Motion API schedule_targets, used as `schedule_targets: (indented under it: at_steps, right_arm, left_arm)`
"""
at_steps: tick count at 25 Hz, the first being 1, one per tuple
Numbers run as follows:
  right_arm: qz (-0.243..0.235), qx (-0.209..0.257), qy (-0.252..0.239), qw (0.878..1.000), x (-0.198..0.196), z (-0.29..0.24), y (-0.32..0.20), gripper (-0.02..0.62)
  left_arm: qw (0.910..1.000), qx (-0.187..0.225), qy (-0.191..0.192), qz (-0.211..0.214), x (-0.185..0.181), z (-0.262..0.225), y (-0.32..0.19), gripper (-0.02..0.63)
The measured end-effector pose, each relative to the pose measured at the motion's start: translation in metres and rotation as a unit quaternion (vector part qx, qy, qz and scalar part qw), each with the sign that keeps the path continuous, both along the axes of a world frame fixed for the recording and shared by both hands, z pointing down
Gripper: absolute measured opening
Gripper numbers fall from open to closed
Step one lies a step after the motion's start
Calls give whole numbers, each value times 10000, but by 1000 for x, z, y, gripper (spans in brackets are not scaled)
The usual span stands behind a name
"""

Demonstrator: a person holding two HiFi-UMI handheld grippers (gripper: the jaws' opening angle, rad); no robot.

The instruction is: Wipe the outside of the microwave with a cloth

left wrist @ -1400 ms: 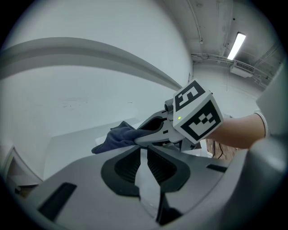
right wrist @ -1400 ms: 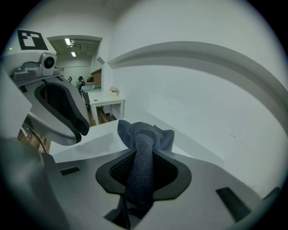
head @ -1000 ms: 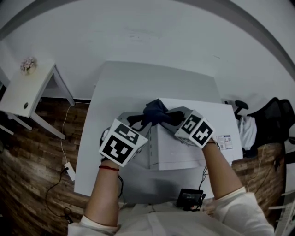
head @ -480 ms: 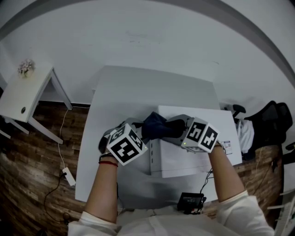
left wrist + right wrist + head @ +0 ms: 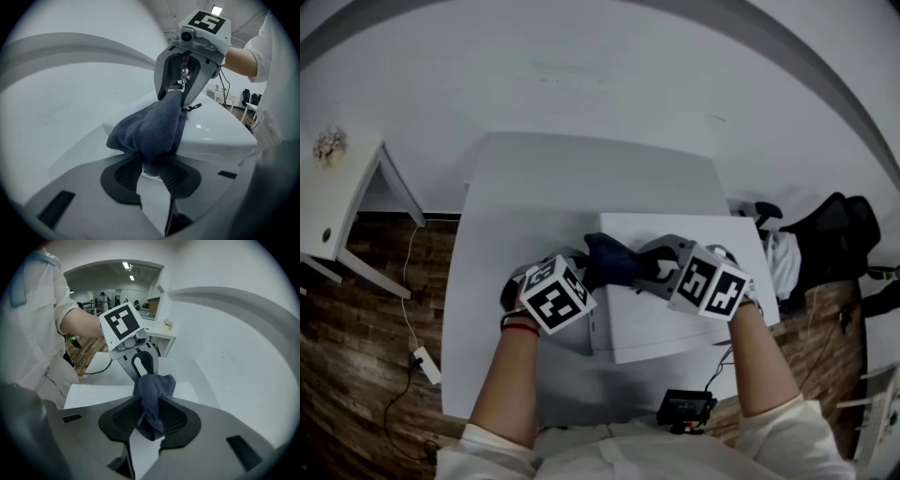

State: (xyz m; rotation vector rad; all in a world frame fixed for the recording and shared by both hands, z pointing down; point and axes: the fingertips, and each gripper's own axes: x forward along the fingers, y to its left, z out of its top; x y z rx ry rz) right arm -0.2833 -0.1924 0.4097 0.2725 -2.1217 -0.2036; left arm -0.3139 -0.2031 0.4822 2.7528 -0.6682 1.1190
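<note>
Holding the cloth at the microwave's left edge

Big white table (image 5: 534, 178) first. On it, to the right, sits the white microwave (image 5: 703, 239). The dark blue cloth (image 5: 614, 261) is bunched up at the box's top left edge. Its long way runs left to right btwn both tools. Can't tell if it touches yet.

Left gripper (image 5: 152, 169) pinches one end, just off the left side wall. Right gripper (image 5: 149, 420) pinches the other end, over the top. Both sets of jaws have just been closing; they are part way in, w/ cloth squeezed btwn them.

The microwave lies under the cloth, so I think the next move is down. Left is nearer the side, right nearer the top.
</note>
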Motion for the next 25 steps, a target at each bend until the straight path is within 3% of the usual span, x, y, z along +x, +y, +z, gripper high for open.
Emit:
schedule_targets:
  at_steps: [2,8,14,19,25]
  right_arm:
    - [-38,204,-36,9998,-11,-2,-11,107]
    - [217,361,-326,9986,-34,-3,-47,98]
    - [222,599,-273,9976,-54,6,-68,98]
    - [-55,848,-59,9964,-66,9,-73,100]
    - [-44,609,-183,9980,-65,11,-69,98]
  left_arm:
    - [9999,-77,38,-54,-2,4,-3,83]
    - [9949,-298,482,-831,-10,16,-26,55]
    - [9907,-301,424,-1258,-14,32,-54,35]
    - [9905,-362,362,-1279,-11,49,-63,32]
    - [9915,-459,558,-1082,-9,43,-57,28]
